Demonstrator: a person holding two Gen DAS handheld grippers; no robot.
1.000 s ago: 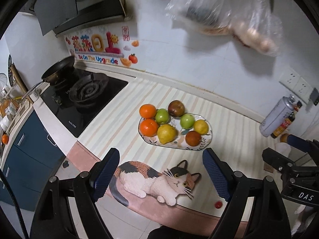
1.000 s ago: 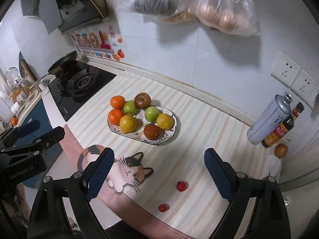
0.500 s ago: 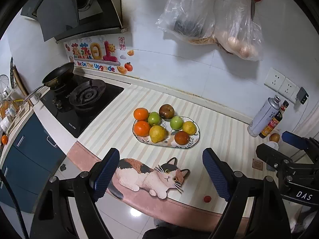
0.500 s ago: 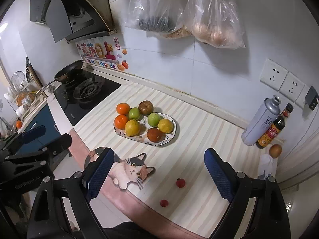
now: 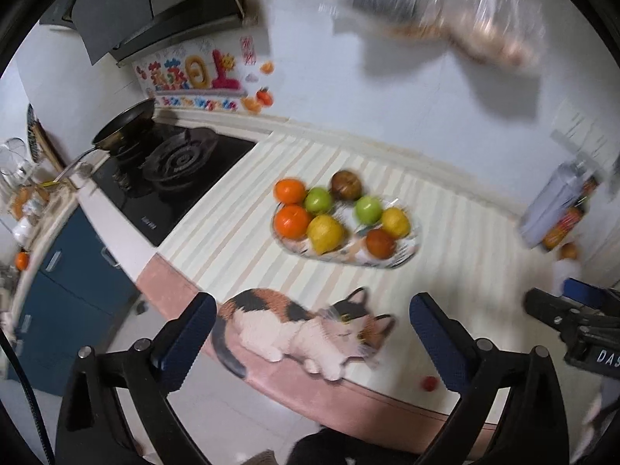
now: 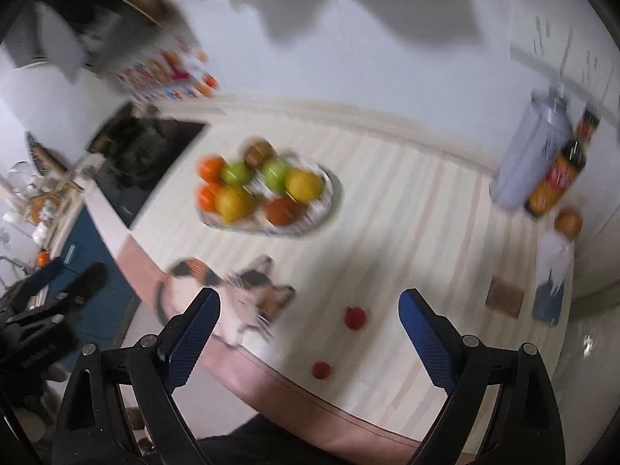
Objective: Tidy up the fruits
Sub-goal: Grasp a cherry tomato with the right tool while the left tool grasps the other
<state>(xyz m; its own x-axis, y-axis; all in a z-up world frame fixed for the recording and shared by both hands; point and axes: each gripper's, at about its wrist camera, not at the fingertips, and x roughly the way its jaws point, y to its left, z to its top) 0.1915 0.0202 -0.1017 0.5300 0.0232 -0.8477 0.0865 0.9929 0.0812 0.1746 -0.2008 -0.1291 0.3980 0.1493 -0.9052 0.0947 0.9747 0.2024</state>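
While both tongs, left and right, gape wide and empty above the worktop, two small red fruits lie loose near the edge; collecting them onto the far plate seems next.

Left hand-held gripper: both blue-padded fingers are spread wide apart with nothing between them. It is held above the near edge of the surface, tilted downward. Right hand-held gripper: fingers likewise spread wide, nothing gripped, held above the near edge and pointing down and forward. Each unit appears at the edge of the other's view: the right one at the right edge, the left one at the left edge. The two are well apart.
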